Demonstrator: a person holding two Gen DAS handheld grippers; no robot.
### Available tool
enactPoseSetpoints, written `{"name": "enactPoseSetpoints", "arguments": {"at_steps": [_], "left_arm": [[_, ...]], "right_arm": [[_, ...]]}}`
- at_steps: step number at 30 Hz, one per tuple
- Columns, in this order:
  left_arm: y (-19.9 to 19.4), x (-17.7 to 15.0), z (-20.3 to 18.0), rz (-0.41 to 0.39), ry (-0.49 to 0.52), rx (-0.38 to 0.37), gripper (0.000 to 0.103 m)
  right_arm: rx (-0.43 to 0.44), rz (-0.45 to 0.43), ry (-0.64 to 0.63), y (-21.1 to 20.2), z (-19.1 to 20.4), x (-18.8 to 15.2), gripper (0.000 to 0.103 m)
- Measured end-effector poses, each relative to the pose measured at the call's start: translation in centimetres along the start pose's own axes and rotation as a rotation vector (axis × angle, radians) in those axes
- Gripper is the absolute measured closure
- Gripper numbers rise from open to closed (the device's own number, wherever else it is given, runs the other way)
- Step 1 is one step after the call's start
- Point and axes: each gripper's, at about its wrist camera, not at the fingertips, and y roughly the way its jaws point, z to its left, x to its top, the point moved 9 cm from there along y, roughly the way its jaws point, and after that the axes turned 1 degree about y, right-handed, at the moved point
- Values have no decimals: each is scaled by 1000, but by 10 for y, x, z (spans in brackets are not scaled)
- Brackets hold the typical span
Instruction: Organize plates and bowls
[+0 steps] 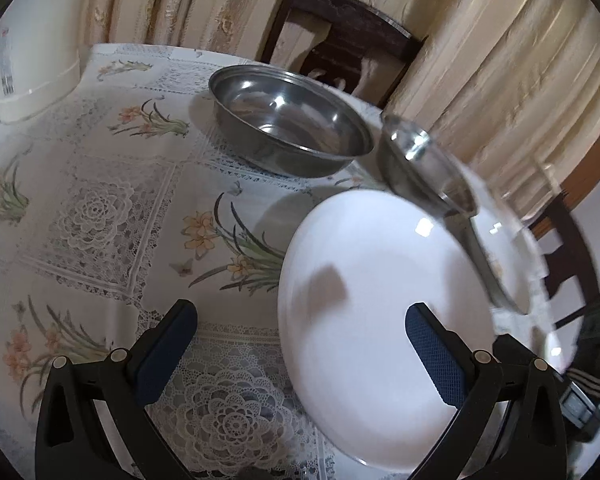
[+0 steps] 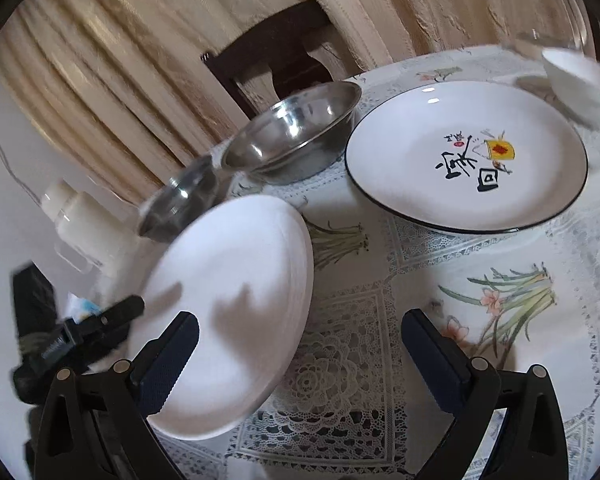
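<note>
Sorting looks barely begun: the plain white plate, decorated plate, steel bowl and white bowl lie apart on the tabletop. Left hand-held gripper and right hand-held gripper are both spread wide and empty; a small steel dish, blurred, tilts behind the white plate.

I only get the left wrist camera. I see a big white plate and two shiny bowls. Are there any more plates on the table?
Observer: Yes. The right wrist view shows a black-rimmed plate with painted characters, lying flat beside the big steel bowl.
Child: Is there food on it?
Observer: No, it holds nothing. Only the painting shows on it.
Child: Any more bowls?
Observer: One more. A small white bowl sits past that plate, blurred near the edge of the picture.
</note>
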Motion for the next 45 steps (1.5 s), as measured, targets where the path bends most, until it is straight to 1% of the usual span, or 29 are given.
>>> {"name": "enactPoseSetpoints", "arguments": {"at_steps": [1, 3, 6, 8, 10, 12, 13, 14, 15, 16, 18, 19, 21, 22, 23, 24, 25, 27, 32, 36, 41, 45], "left_arm": [[-1, 1, 1, 1, -4, -26, 0], [-2, 1, 0, 12, 9, -52, 0], [-1, 0, -2, 21, 38, -44, 0], [0, 1, -3, 17, 31, -29, 0], [0, 2, -1, 11, 12, -26, 0], [-1, 2, 0, 3, -12, -39, 0], [-1, 4, 0, -1, -22, -55, 4], [-1, 5, 0, -3, -27, -61, 6], [-1, 5, 1, -6, -27, -63, 13], [-1, 6, 0, -6, -28, -69, 26], [2, 5, -1, 5, -34, -83, 33], [3, 6, -1, 4, -31, -81, 37], [4, 5, -6, 10, -18, -93, 47], [5, 4, -9, 16, -15, -102, 49], [6, 3, -11, 20, -7, -109, 50], [7, 2, -15, 23, 5, -114, 52], [8, 1, -16, 24, 14, -104, 53], [10, 1, -16, 24, 16, -103, 53], [9, 1, -13, 20, 5, -117, 55], [7, 0, -13, 11, 18, -103, 55], [-3, -4, -17, -13, 55, -78, 55], [-16, -7, -21, -34, 95, -49, 55]], "right_arm": [[23, 0, 16, -1, -1, 1, 0], [37, 12, 9, -2, -1, 1, 0], [8, 45, -64, 2, 5, -1, 0], [-5, 52, -83, 4, 7, -2, 0], [-15, 58, -89, 5, 8, -2, 0], [-17, 59, -80, 5, 8, -3, 0], [-16, 59, -67, 5, 8, -1, 0], [-15, 56, -61, 4, 6, -1, 3], [-6, 53, -56, 5, 7, 1, 16], [1, 57, -52, 6, 7, 0, 22], [0, 55, -43, 7, 5, 1, 28], [1, 53, -47, 8, 6, 1, 29], [3, 52, -52, 10, 7, 1, 35], [3, 50, -57, 11, 9, 1, 38], [7, 54, -60, 12, 10, 1, 44], [10, 61, -60, 14, 11, 0, 49], [9, 62, -61, 15, 11, 0, 50], [10, 63, -74, 17, 12, 0, 59], [14, 72, -104, 23, 17, -1, 66], [-55, 53, -191, 22, 22, -5, 66], [-65, 43, -225, 17, 25, -7, 66], [-49, 48, -239, 11, 30, -14, 66]]}}
